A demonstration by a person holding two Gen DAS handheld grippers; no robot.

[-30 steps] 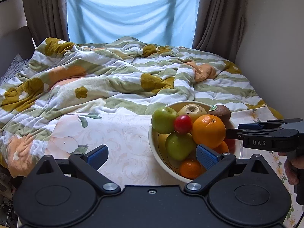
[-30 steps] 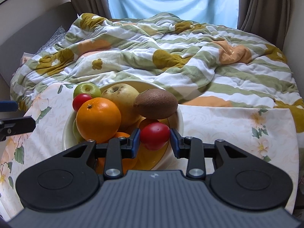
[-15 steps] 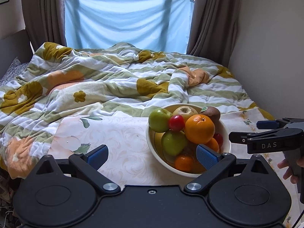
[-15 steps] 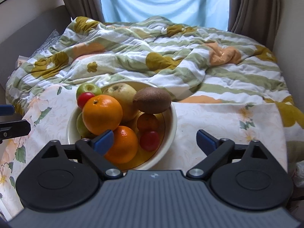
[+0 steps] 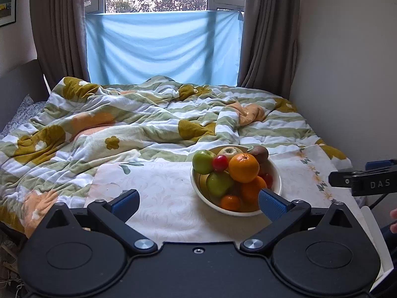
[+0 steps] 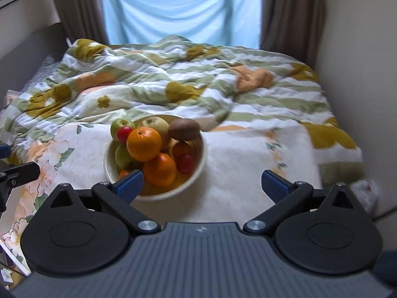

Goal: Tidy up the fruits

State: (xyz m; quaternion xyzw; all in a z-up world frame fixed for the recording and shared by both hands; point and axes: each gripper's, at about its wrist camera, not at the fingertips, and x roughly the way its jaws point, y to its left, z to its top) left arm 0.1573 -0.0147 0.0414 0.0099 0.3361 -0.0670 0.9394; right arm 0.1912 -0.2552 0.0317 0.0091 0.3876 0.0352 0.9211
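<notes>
- Bed [image 5: 148, 114], with rumpled quilt [image 6: 188, 84]: we note it borders the far edge of the tabletop; any fruit that rolls off the pile would likely run into the folds and be awkward to fetch back.
- Tabletop [image 5: 158, 198], floral cloth: we judge the cloth could slide or bunch if a gripper drags across it, shifting the bowl with it.
- Bowl [image 5: 198, 188], cream, near the middle of the tabletop: heaped above its rim; a nudge to the wall may tip the stack.
- Left gripper [image 5: 197, 202]: jaws spread wide, nothing between them; its right finger sits in line with the bowl's near rim in its own view, so a careless dip could knock it.
- Right gripper [image 6: 202, 182]: jaws fully apart, empty, hanging before the bowl.
- Large orange [image 6: 144, 144]: perched highest, resting on other fruit; we rate it the likeliest to roll.
- Kiwi [image 6: 183, 129]: lying on the far rim; could fall outward.
- Green apple [image 5: 202, 161]: at the left rim, fairly settled.
- Small red fruit [image 6: 185, 164]: low inside; least at risk.
</notes>
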